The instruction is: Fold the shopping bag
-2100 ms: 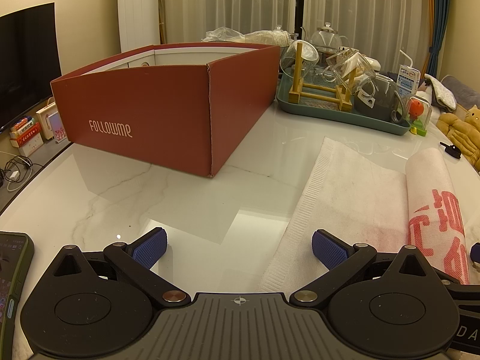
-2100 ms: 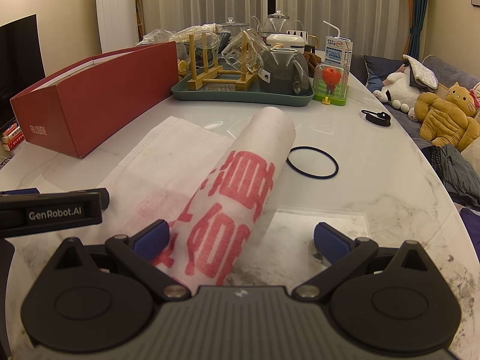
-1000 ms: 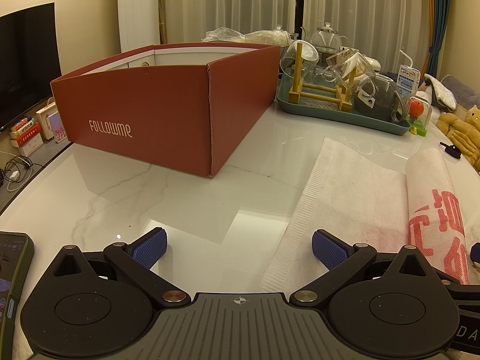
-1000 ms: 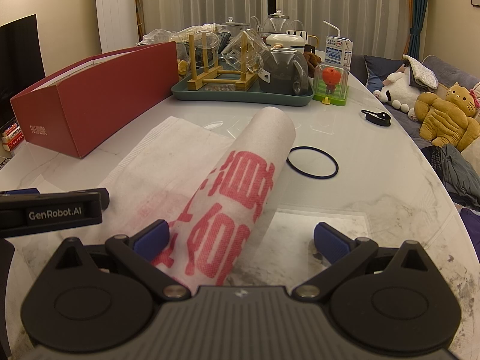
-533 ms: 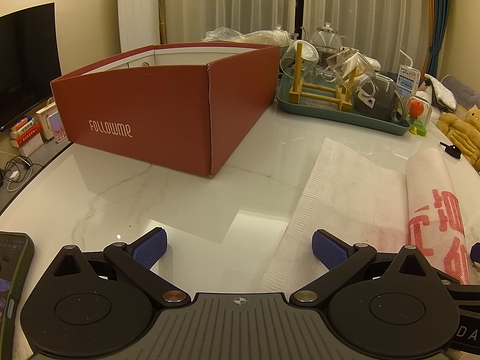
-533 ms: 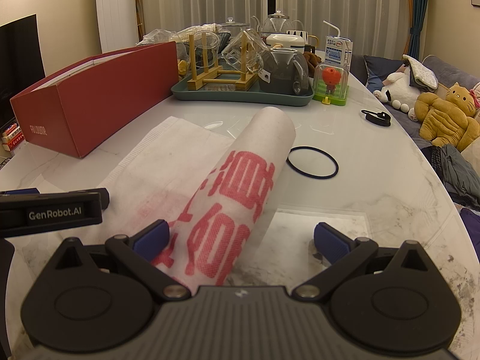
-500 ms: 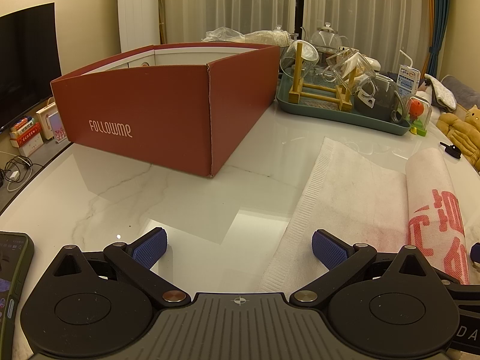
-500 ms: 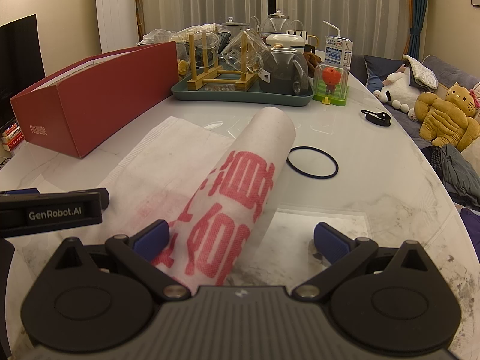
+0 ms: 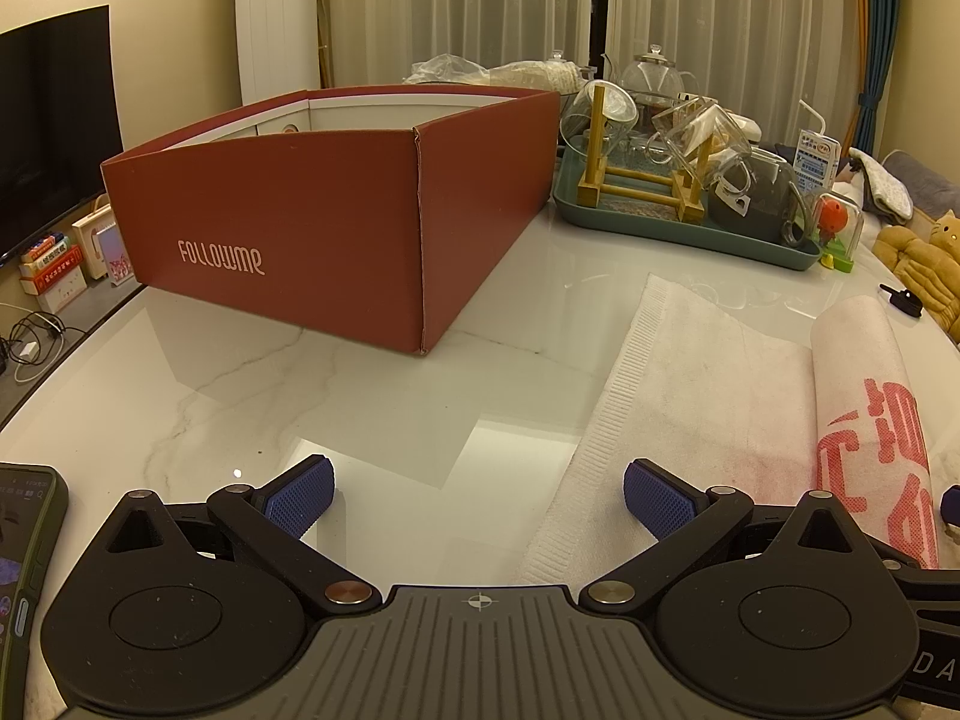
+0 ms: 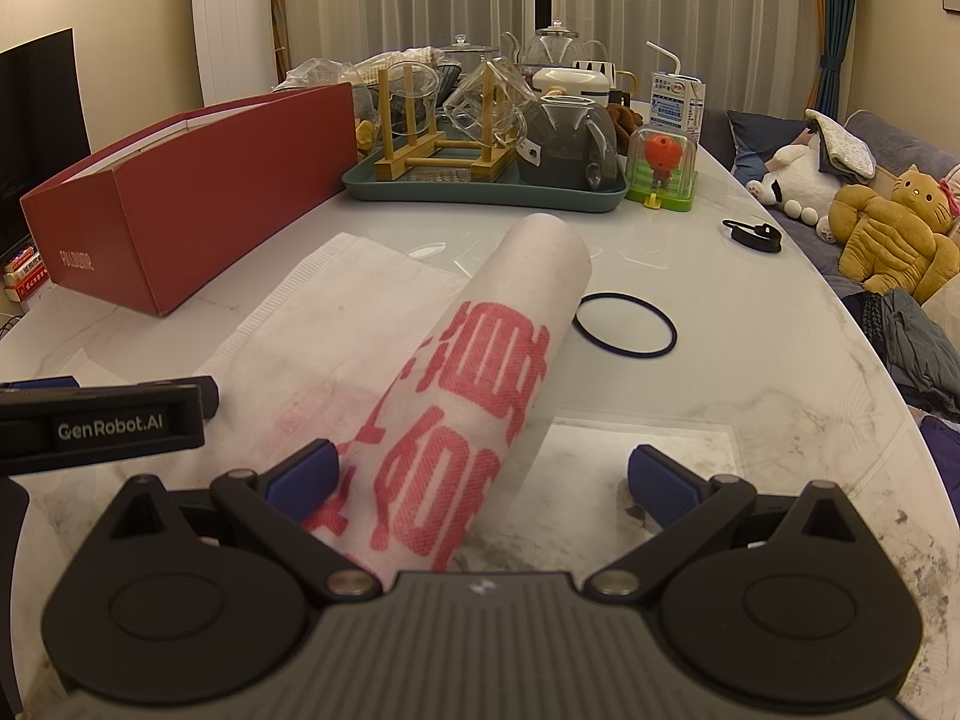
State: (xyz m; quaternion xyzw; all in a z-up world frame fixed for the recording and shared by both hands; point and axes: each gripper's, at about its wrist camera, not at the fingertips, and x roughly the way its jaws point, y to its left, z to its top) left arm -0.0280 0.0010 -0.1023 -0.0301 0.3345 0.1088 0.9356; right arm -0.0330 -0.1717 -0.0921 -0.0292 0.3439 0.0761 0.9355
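Observation:
A white fabric shopping bag with red print [image 10: 468, 372] lies on the marble table, its right part rolled into a tube and its left part flat [image 9: 708, 372]. My right gripper [image 10: 480, 480] is open low over the table, the near end of the roll lying between its blue pads [image 10: 303, 477]. My left gripper [image 9: 477, 495] is open too, hovering over bare tabletop at the bag's ribbed left edge, with nothing between its fingers. The left gripper's body [image 10: 108, 426] shows at the left of the right wrist view.
A red open box [image 9: 336, 222] stands at the back left. A teal tray [image 10: 480, 195] with glassware and a wooden rack sits behind the bag. A black elastic ring [image 10: 624, 324] lies right of the roll. A phone [image 9: 24, 540] rests at the near left edge. Plush toys [image 10: 888, 234] lie on a sofa at right.

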